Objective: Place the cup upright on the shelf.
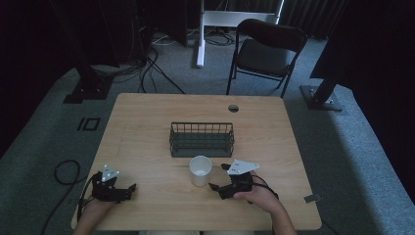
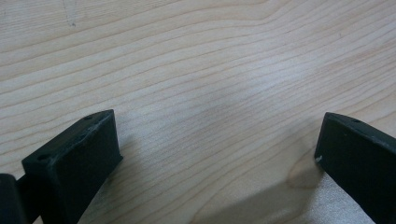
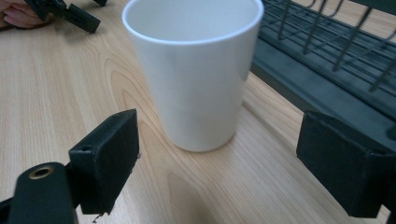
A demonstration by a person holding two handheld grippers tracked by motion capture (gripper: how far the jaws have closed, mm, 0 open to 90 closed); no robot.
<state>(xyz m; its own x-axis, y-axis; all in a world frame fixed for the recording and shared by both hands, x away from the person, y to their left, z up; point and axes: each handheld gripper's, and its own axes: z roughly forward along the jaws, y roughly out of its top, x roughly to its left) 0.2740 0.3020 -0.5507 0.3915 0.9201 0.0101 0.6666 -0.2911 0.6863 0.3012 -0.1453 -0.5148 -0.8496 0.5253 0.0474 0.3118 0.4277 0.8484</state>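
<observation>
We judge the main risk to be tipping: the white cup (image 3: 194,70) stands upright on the table (image 1: 147,147), just in front of the wire basket (image 1: 201,139), and one jaw reaching it before the other could push it over or against the basket. The right gripper (image 3: 217,168) faces the cup with jaws spread wider than the cup, touching nothing. The left gripper (image 2: 217,158) rests near the table's front left, jaws wide apart, holding nothing.
</observation>
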